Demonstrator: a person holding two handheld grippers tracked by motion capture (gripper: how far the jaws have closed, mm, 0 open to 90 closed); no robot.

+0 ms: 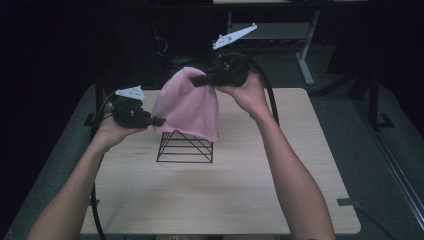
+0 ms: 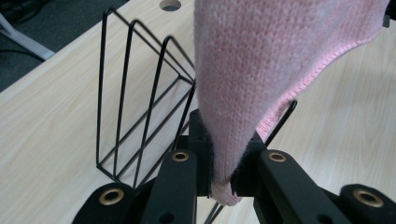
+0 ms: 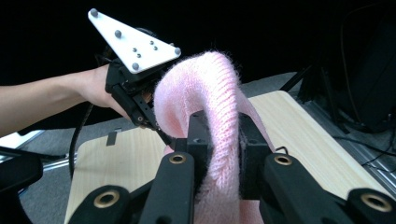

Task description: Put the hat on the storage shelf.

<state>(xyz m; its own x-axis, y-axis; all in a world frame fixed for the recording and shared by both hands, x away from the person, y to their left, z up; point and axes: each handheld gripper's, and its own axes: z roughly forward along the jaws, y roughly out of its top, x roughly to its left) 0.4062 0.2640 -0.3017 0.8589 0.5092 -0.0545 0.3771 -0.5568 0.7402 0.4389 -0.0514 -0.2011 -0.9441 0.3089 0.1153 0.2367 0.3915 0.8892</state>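
A pink knitted hat [image 1: 187, 107] hangs stretched between both grippers above a black wire rack [image 1: 186, 146] on the wooden table [image 1: 225, 195]. My left gripper [image 1: 156, 121] is shut on the hat's lower left edge, close to the rack's left side. In the left gripper view the pink knit [image 2: 243, 70] is pinched between the jaws, with the wire rack [image 2: 135, 98] just behind. My right gripper [image 1: 200, 80] is shut on the hat's top, higher up and farther back. In the right gripper view the ribbed knit [image 3: 219, 121] bulges up between the jaws, and the left gripper [image 3: 161, 130] holds it beyond.
The rack stands near the table's middle, its lower wires showing under the hat's hem. A round cable hole [image 2: 170, 4] sits in the tabletop behind the rack. Black cables [image 1: 95, 200] trail from both grippers. A desk leg [image 1: 304, 55] stands on the dark floor beyond the table.
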